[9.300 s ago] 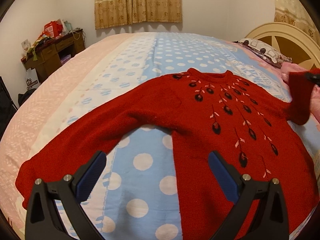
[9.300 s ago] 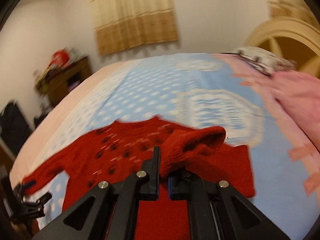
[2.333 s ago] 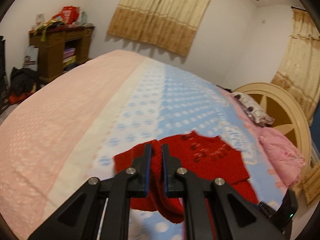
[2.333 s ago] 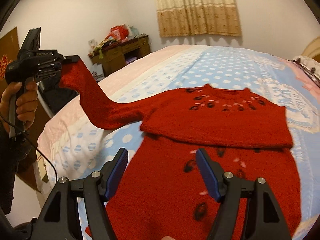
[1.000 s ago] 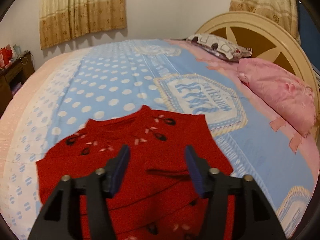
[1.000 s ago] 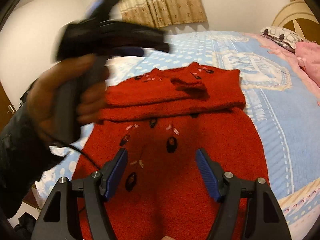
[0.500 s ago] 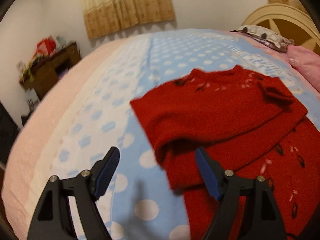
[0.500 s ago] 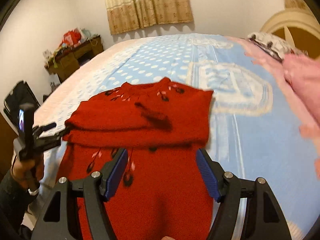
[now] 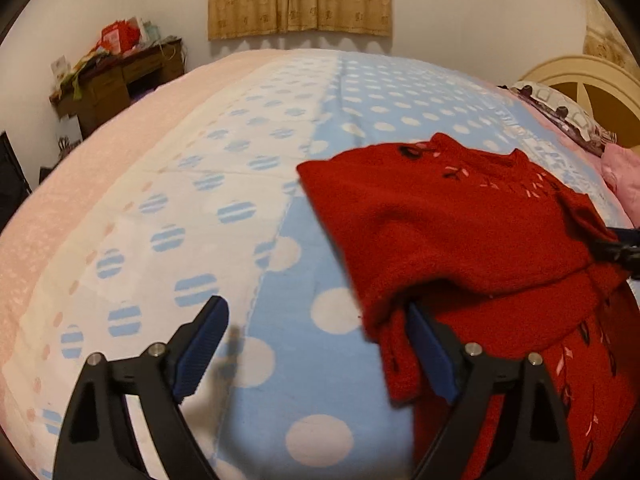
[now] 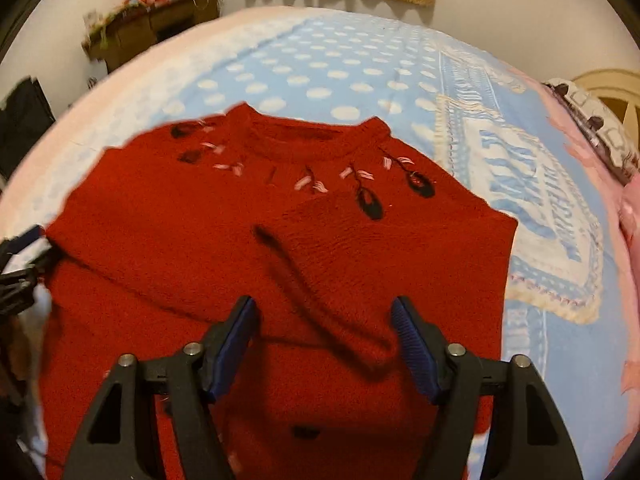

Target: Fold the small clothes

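Observation:
A red knitted sweater (image 9: 460, 232) with black and pink embroidery lies face up on the bed, both sleeves folded across its chest. My left gripper (image 9: 316, 320) hovers at the sweater's left edge. Its jaws are opening wide over the bedspread, and the right pad sits beside the folded sleeve's edge, gripping nothing. My right gripper (image 10: 324, 312) is over the middle of the sweater (image 10: 160, 220). Its jaws are closing, with a raised fold of the top sleeve (image 10: 360, 248) between them, and the pads are clear of the knit. The other gripper shows at the frame edge in each view.
The bed wears a blue and white polka-dot blanket (image 9: 200, 200) with a pink border. A cluttered wooden desk (image 9: 120, 76) stands at the back left. A cream headboard (image 9: 580, 80), a patterned pillow (image 9: 560, 112) and pink bedding (image 9: 624, 176) are on the right.
The left gripper came down to the sweater's left edge and its jaws spread wider. The right gripper swung over the sweater's middle and its jaws narrowed.

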### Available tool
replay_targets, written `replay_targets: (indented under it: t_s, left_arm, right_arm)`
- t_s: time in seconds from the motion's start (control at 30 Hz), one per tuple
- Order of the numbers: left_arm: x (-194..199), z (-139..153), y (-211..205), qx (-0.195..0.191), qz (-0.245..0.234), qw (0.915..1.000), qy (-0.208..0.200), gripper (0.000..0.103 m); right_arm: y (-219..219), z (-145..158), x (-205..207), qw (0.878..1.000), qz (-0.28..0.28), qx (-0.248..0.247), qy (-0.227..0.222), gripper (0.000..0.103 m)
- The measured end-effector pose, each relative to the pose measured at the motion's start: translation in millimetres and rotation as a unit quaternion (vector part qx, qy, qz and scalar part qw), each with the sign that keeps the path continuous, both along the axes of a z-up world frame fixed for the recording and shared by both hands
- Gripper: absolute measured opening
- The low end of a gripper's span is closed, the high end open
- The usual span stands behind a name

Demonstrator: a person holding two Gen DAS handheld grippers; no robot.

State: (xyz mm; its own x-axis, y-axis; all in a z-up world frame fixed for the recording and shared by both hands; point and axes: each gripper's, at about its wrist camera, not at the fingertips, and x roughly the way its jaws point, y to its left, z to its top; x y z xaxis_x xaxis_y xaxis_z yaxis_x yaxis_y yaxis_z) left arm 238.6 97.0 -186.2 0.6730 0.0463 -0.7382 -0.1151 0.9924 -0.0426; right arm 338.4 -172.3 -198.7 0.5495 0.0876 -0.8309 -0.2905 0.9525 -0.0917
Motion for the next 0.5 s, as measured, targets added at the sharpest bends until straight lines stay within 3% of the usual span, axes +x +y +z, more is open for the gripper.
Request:
replay_targets:
  t_s: [0.1,0.13,0.5]
  left_arm:
    - [-1,-6,0,-0.006,0.0,1.0,-0.007,0.092]
    - [-1,-6,-1,-0.002,0.001,1.0,-0.008,0.093]
    - [2,-10,6,-0.013,0.016,0.9998,-0.003,0.102]
  right_arm:
    - [-11,-1,8,1.0,-0.016,0.021,0.001,0.019]
    - [-16,1,7,0.999,-0.02,0.028,-0.002,0.012]
    - [-70,27,-7,0.987,-0.071,0.146,-0.024,0.01]
